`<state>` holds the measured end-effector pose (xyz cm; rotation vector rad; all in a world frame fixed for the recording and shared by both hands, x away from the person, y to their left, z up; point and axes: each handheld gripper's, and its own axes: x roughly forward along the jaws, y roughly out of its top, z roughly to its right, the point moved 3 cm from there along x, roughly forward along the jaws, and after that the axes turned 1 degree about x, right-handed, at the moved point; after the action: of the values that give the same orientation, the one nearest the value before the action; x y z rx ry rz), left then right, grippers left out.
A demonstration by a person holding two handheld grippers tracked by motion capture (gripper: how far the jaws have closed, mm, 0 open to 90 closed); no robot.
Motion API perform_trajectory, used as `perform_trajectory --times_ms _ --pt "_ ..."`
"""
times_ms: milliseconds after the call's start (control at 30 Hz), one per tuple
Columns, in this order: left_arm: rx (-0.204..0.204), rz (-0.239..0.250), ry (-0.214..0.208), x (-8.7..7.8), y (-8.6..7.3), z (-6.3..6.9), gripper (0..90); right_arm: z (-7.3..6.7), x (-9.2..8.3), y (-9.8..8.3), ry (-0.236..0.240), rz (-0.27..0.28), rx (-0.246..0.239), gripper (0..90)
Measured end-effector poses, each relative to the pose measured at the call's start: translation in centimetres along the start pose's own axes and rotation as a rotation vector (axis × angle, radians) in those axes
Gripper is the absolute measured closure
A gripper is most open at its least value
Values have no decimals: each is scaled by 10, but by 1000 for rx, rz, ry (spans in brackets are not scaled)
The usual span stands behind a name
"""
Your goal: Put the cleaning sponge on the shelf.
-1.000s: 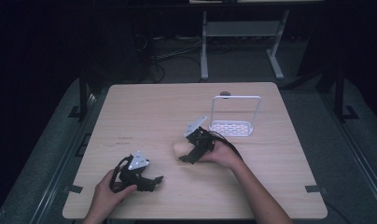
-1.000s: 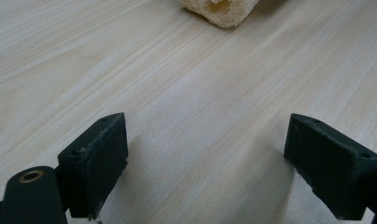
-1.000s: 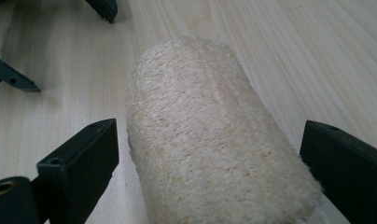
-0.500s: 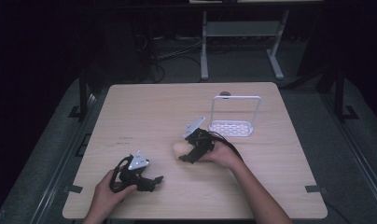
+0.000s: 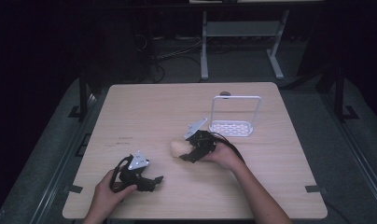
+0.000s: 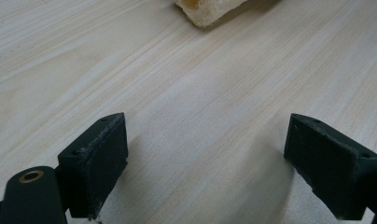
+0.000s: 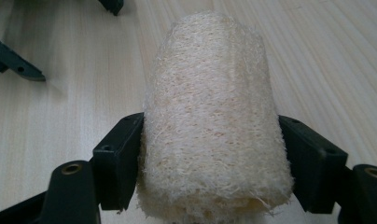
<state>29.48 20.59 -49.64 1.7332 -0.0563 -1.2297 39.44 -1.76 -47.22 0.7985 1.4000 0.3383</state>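
Observation:
A pale, fibrous loofah sponge (image 5: 178,149) lies near the middle of the wooden table (image 5: 144,112). My right gripper (image 5: 187,154) is shut on it, and in the right gripper view both jaws press the sides of the loofah sponge (image 7: 214,116), which points away from the camera. My left gripper (image 5: 155,181) rests low near the table's front left, held by a hand, a little apart from the loofah. In the left gripper view its jaws stand wide open over bare wood (image 6: 210,140), with one end of the loofah (image 6: 209,11) at the top edge.
A white wire rack (image 5: 235,117) with a perforated base stands at the back right of the table, behind my right hand. A dark floor, cables and metal frame legs lie beyond the far edge.

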Motion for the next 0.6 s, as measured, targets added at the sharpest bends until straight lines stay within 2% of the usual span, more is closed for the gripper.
perform_trajectory --times_ms 100,200,333,600 --pt "-1 3 1 0 0 0 129 -1 -3 -1 -3 13 25 278" --pt "-4 6 0 0 0 0 129 0 -5 -1 -8 16 27 278" --pt "-6 7 0 0 0 0 129 -3 -13 -4 -25 35 64 278" --pt "2 0 0 0 0 0 129 -6 -28 -9 -52 45 81 278"
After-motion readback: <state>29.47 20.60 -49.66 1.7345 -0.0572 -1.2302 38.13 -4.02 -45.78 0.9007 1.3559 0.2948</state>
